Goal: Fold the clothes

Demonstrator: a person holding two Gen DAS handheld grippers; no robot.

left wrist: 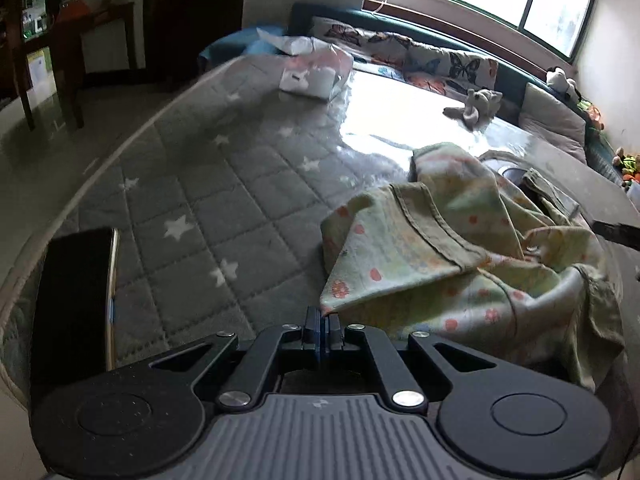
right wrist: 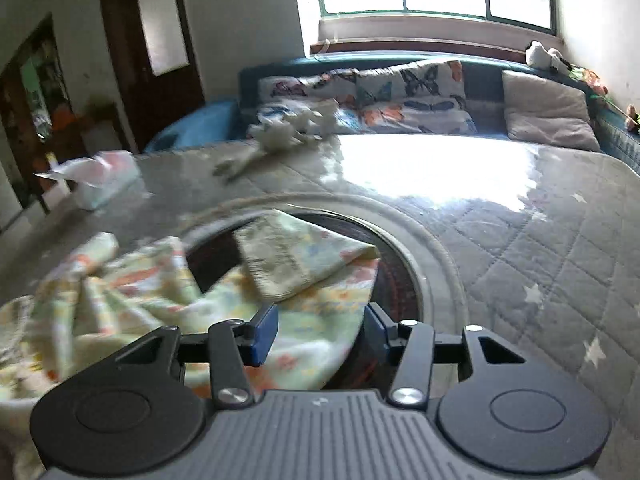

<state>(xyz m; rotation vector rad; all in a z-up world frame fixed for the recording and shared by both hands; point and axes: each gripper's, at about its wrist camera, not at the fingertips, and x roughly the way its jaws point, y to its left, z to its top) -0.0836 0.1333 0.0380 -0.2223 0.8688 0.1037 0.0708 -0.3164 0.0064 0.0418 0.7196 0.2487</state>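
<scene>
2 grippers, 1 garment, entered largest to smallest.

1. Quilted grey mattress [left wrist: 224,184], star-printed, bearing all else. A smooth working surface; judged suitable for laying cloth flat.

2. Floral garment [left wrist: 432,256], pale green with orange flowers, lying crumpled in a loose heap on the mattress, part of it draped across a round dark basin [right wrist: 400,264]. No flat, squared fold shows anywhere. Seams and hem band run at odd angles, so which edge is which cannot be told.

3. Smartphone [left wrist: 76,300], dark screen, near the mattress edge, well apart from the cloth.

4. Tissue pack [left wrist: 316,76], far side, clear of the work.

5. Right gripper [right wrist: 320,330]: blue pads spread wide, cloth lying between them but not pinched.

6. Left gripper [left wrist: 322,326]: fingers pressed together on 1 corner of the garment.

Handling note: judged stage is spreading out. The right gripper would do well to close on a matching corner or hem, not mid-panel. Both grips then want drawing apart evenly, lifting the cloth free of the basin rim, keeping tension light so the pinched corner does not slip.
</scene>
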